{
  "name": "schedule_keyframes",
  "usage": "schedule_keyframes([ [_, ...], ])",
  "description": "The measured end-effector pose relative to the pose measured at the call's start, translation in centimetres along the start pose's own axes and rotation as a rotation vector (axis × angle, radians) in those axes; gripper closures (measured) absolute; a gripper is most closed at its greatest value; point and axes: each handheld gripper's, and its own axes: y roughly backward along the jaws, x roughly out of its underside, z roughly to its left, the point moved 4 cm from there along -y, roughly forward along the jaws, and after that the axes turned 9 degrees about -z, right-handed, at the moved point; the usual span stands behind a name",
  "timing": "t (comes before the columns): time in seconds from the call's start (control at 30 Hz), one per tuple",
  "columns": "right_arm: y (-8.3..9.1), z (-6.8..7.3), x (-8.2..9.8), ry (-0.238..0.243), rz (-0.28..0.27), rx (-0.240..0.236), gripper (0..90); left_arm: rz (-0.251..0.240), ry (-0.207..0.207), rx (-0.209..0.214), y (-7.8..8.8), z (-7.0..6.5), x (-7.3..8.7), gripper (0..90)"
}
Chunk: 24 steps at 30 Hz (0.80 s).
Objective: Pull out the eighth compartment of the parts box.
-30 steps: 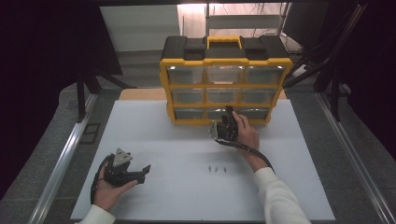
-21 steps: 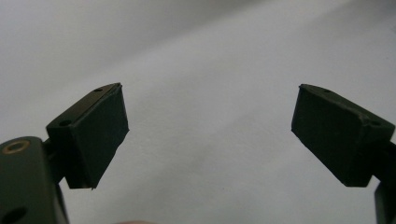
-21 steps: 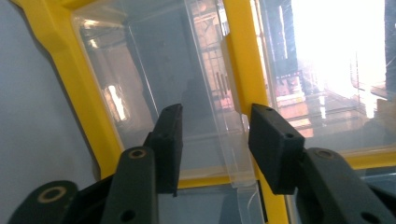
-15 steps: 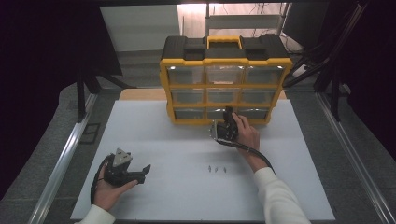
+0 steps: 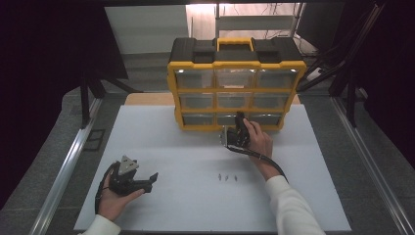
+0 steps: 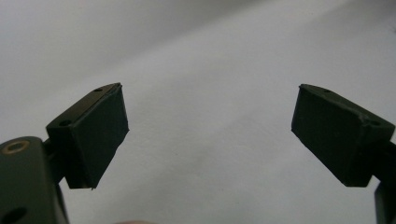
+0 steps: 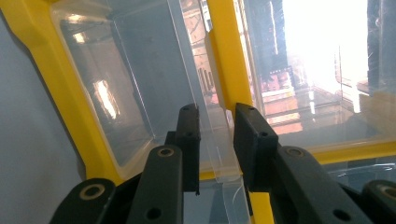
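Observation:
A yellow and black organizer (image 5: 235, 54) with clear drawers stands at the far edge of the white mat (image 5: 147, 132). My right gripper (image 5: 238, 118) is at its bottom row, by the middle drawer (image 5: 225, 119). In the right gripper view the jaws (image 7: 217, 140) have just been closing, and their pads now press on that drawer's clear handle lip (image 7: 219, 158). My left gripper (image 5: 149, 180) rests in a hand at the near left. It stands open (image 6: 210, 130) over bare mat with nothing between its fingers. Three small screws (image 5: 227, 177) lie on the mat.
A yellow frame bar (image 7: 229, 60) separates the clear drawers. Dark metal rails (image 5: 68, 161) run along both sides of the table. The right gripper's cable (image 5: 259, 157) trails along the forearm.
The right gripper's jaws have narrowed at the bottom middle drawer. Both hands stay where they were.

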Motion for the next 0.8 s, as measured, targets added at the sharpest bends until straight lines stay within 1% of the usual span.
schedule_keyframes([
  [0.4, 0.24, -0.06, -0.14, 0.002, -0.009, 0.004, 72.0, 0.0, -0.002, 0.002, -0.01, -0.04, 0.0, 11.3],
  [0.5, 0.34, -0.08, -0.17, 0.003, -0.005, -0.002, 72.0, -0.001, -0.002, 0.002, -0.01, -0.05, -0.03, 11.3],
  [0.57, 0.41, -0.03, -0.19, -0.002, -0.003, -0.001, 72.0, -0.001, -0.002, 0.002, -0.01, -0.05, -0.02, 11.3],
  [0.73, 0.54, -0.03, -0.2, 0.008, -0.006, 0.0, 72.1, -0.002, -0.002, 0.003, 0.01, -0.05, -0.03, 11.3],
  [0.8, 0.57, 0.02, -0.21, 0.003, -0.008, 0.006, 72.2, -0.001, -0.002, 0.003, 0.0, -0.05, -0.03, 11.3],
])
